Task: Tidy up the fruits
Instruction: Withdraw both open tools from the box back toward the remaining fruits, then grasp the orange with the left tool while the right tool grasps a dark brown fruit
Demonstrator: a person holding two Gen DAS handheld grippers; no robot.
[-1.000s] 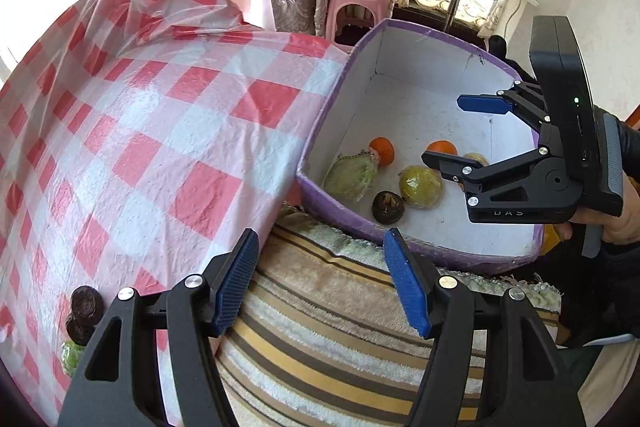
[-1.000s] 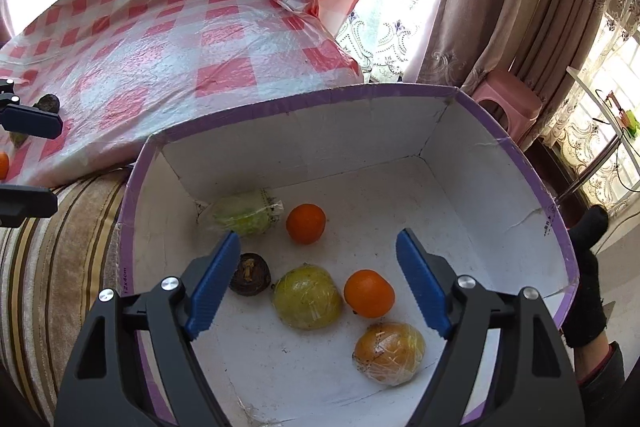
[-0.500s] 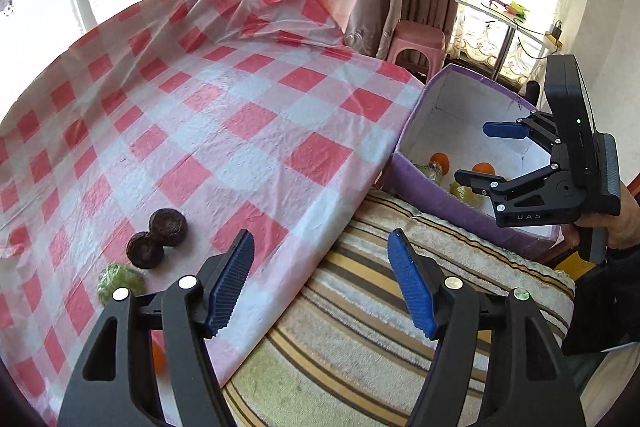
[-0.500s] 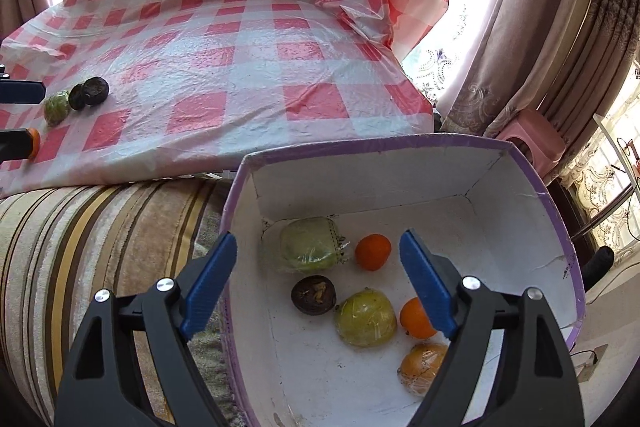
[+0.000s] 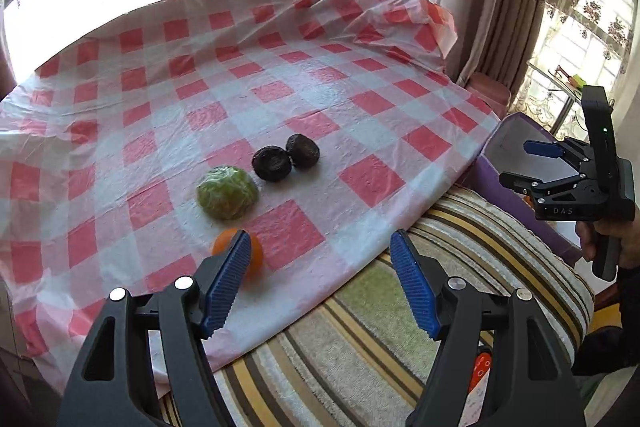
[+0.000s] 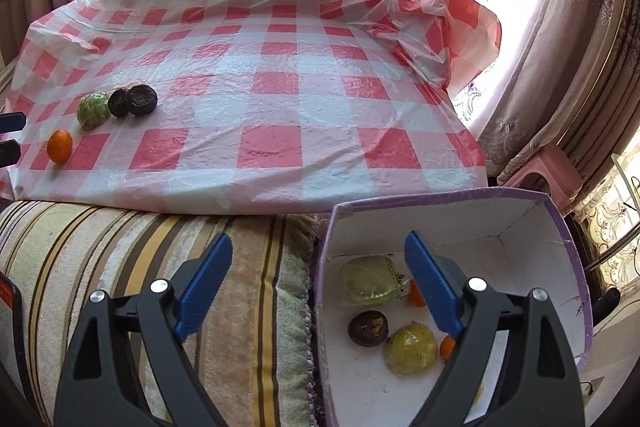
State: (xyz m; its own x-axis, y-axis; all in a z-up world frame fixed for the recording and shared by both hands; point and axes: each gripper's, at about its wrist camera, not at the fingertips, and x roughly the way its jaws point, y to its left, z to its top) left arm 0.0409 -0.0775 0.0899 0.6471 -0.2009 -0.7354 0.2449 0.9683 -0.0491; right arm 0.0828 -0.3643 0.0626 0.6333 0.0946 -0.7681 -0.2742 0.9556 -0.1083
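On the red-checked tablecloth (image 5: 280,99) lie an orange (image 5: 256,254), a wrapped green fruit (image 5: 227,191) and two dark round fruits (image 5: 272,163). My left gripper (image 5: 320,287) is open and empty, just in front of the orange. These fruits also show in the right wrist view: orange (image 6: 60,145), green fruit (image 6: 93,110), dark fruits (image 6: 140,100). My right gripper (image 6: 320,285) is open and empty over the near left rim of the purple box (image 6: 520,223), which holds several fruits, among them a dark one (image 6: 368,327) and a yellow-green one (image 6: 411,349).
A striped towel-covered cushion (image 5: 380,339) runs between the cloth's edge and the box. The right gripper and the hand holding it show at the right of the left wrist view (image 5: 568,175). A pink stool (image 6: 544,175), curtains and a window stand behind.
My left gripper has swung left from the box to the fruits on the cloth. My right gripper has pulled back and left, towards the box's near left rim. Both stay open.
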